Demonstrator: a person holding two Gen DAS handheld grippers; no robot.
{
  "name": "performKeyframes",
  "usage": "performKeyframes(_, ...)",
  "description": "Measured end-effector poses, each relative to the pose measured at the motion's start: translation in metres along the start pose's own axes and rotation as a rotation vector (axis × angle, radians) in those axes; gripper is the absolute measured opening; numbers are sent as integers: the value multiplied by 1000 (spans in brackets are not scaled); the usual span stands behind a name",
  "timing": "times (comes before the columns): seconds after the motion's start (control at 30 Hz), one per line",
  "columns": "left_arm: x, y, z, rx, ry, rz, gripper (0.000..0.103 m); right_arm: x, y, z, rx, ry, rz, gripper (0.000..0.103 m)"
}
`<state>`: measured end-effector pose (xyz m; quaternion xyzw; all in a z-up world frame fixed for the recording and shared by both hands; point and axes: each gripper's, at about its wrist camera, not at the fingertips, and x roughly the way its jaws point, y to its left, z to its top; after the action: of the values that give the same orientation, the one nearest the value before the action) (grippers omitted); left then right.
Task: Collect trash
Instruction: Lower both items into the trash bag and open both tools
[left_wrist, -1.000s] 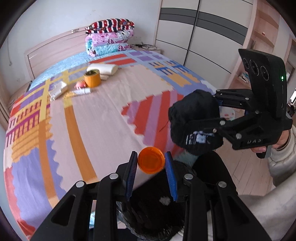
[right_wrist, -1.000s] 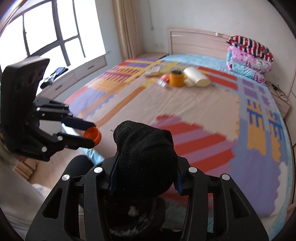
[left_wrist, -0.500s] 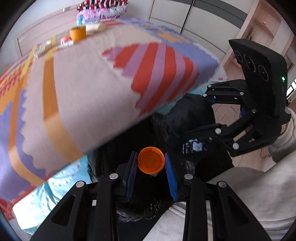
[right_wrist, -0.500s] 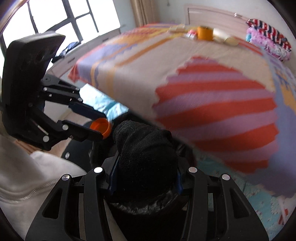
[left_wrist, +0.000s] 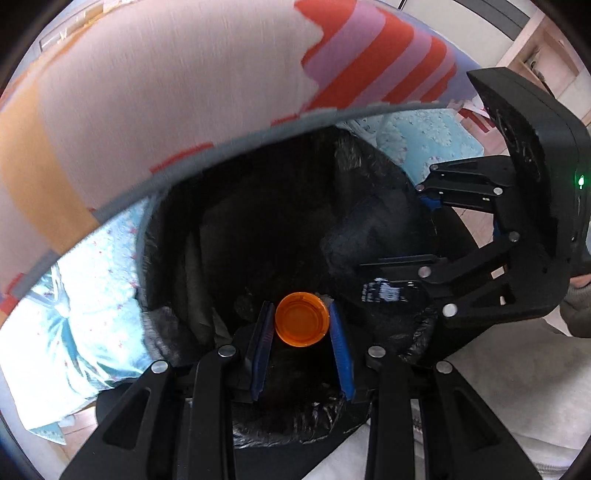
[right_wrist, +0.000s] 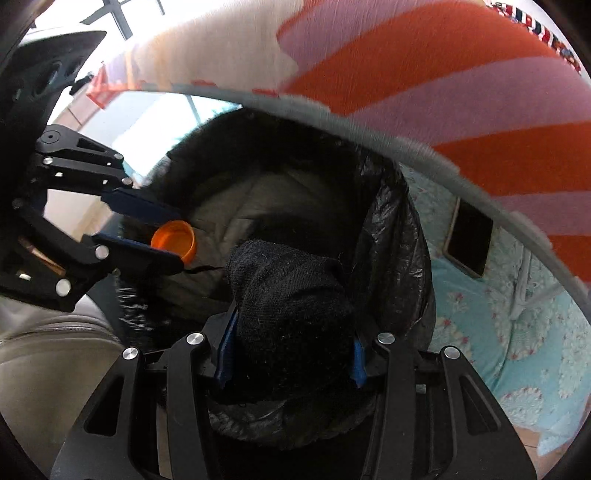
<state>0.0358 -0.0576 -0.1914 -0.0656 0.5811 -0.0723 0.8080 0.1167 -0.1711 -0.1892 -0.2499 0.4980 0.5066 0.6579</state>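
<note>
Orange cap (left_wrist: 301, 324). Black knit sock (right_wrist: 291, 317). Black bin liner (right_wrist: 391, 236), glossy. Grippers black, blue pads (left_wrist: 340, 332). Bedspread (left_wrist: 184, 85): cream ground, orange-red and lilac stripes, yellow band, grey edge. Sheet (right_wrist: 517, 332) pale turquoise, small floral print. Black phone (right_wrist: 468, 240).

Materials, up close

Orange cap (left_wrist: 301, 324) is smooth glossy plastic, the black sock (right_wrist: 291, 317) is fuzzy knit, bin liner (right_wrist: 391, 236) is crinkly shiny plastic, bedspread (left_wrist: 177, 92) is matt woven cloth.

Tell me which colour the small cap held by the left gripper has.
Orange. The cap shows best in the left wrist view, between the fingers of the left gripper.
</note>
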Motion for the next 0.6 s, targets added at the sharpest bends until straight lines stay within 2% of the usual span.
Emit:
performKeyframes(0.17, 17, 8, -2, -42, 21, 12, 30, 6, -2, 0, 32, -4, -13, 52)
performKeyframes(0.4, 25, 15, 2, -82, 47, 17, 30, 5, -8, 7, 27, -32, -10, 72)
performKeyframes(0.43, 25, 16, 4, -83, 49, 16, 32, 5, -9, 10, 26, -34, -13, 72)
performKeyframes(0.53, 23, 18, 0, -83, 48, 20, 47, 3, -10, 13, 29, -39, -12, 72)
performKeyframes(0.6, 21, 19, -1, -82, 43, 24, 49, 0, -10, 14, 32, -47, -11, 72)
